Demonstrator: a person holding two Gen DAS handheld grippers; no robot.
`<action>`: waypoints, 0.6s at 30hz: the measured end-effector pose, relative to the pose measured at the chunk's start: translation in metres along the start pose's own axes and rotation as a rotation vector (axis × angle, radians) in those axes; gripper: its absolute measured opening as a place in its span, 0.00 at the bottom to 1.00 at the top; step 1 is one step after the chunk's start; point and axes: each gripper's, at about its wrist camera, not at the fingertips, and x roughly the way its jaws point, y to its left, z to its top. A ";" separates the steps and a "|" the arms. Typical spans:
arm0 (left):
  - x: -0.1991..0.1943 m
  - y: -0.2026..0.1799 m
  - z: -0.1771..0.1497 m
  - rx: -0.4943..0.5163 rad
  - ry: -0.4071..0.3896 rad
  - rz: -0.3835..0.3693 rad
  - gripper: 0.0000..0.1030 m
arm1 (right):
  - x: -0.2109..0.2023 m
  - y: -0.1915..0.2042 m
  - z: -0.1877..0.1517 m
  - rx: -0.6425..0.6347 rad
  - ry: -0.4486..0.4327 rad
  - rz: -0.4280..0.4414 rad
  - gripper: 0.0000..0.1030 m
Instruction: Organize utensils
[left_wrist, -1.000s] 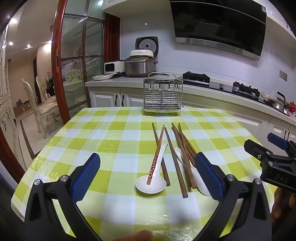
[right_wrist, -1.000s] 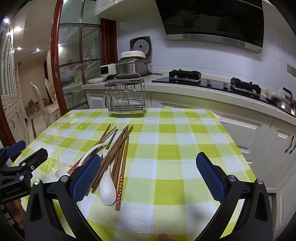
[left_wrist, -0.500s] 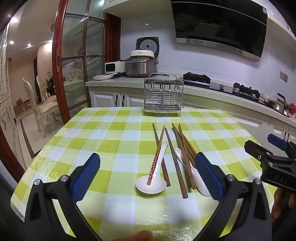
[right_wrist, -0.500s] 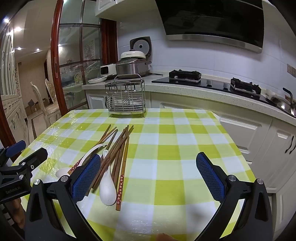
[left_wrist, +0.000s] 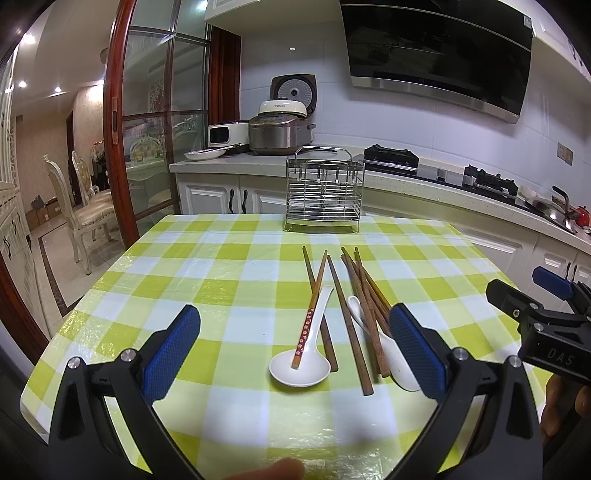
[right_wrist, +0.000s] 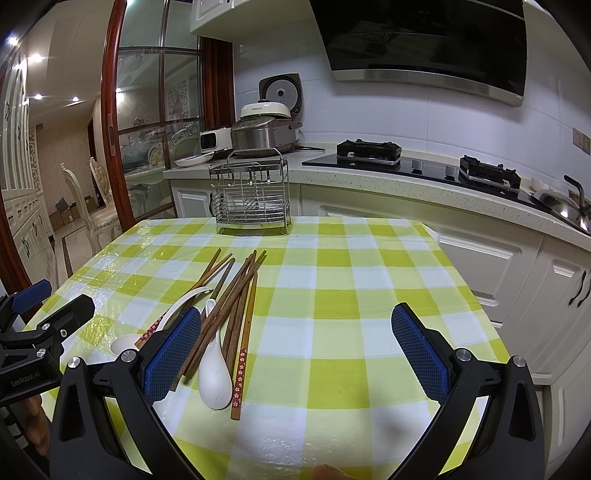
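two white spoons and a loose bunch of about eight wooden chopsticks are lying mid-table on the checked cloth, with one wire utensil rack standing at the far edge. you're holding the left gripper and right gripper low and level above the near edge, both spread wide and gripping nothing.

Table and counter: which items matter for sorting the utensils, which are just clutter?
Job:
chopsticks
left spoon
right spoon
wire rack

Clutter:
rice cooker
white appliance
plate
hob
chairs
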 end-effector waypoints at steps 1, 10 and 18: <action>0.000 0.001 0.001 -0.001 0.001 -0.001 0.96 | 0.000 0.000 0.000 0.000 0.000 -0.001 0.94; 0.000 0.001 0.001 -0.001 0.000 -0.001 0.96 | 0.000 0.000 0.000 0.000 -0.001 -0.001 0.94; 0.000 0.002 0.002 -0.002 0.000 -0.001 0.96 | 0.000 0.000 0.000 0.000 -0.002 -0.001 0.94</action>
